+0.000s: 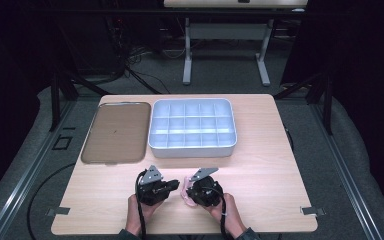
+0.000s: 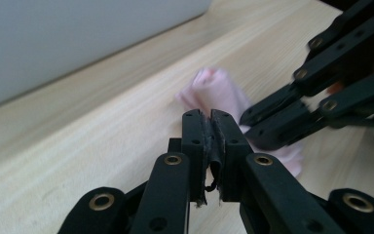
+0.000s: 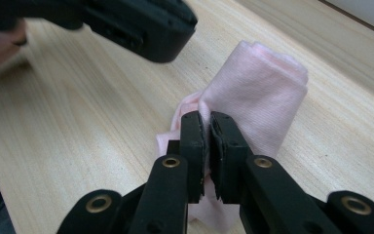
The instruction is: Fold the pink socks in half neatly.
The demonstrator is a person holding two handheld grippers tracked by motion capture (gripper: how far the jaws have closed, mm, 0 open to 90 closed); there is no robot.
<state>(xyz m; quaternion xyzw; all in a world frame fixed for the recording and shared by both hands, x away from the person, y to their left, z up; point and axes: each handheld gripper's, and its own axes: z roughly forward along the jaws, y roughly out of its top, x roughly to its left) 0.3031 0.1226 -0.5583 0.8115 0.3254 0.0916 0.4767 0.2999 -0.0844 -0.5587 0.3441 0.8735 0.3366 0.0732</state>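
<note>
A small pink cloth (image 1: pixel 184 196), folded into a loose roll, lies on the wooden table near the front edge, between the two grippers. My left gripper (image 1: pixel 176 184) points right at it. In the left gripper view its jaws (image 2: pixel 210 114) stand shut, just short of the cloth (image 2: pixel 214 87), with no cloth between them. My right gripper (image 1: pixel 186 191) comes from the other side. In the right gripper view its jaws (image 3: pixel 208 117) are shut on a fold of the cloth (image 3: pixel 263 83), which also lies under them. The left gripper (image 3: pixel 175 29) hangs close above.
A white box (image 1: pixel 192 150) divided into several compartments stands at the middle of the table, its wall (image 2: pixel 53 39) close behind the cloth. A flat brown tray (image 1: pixel 87 150) lies to its left. Bare wood (image 1: pixel 270 190) stretches to the right of the hands.
</note>
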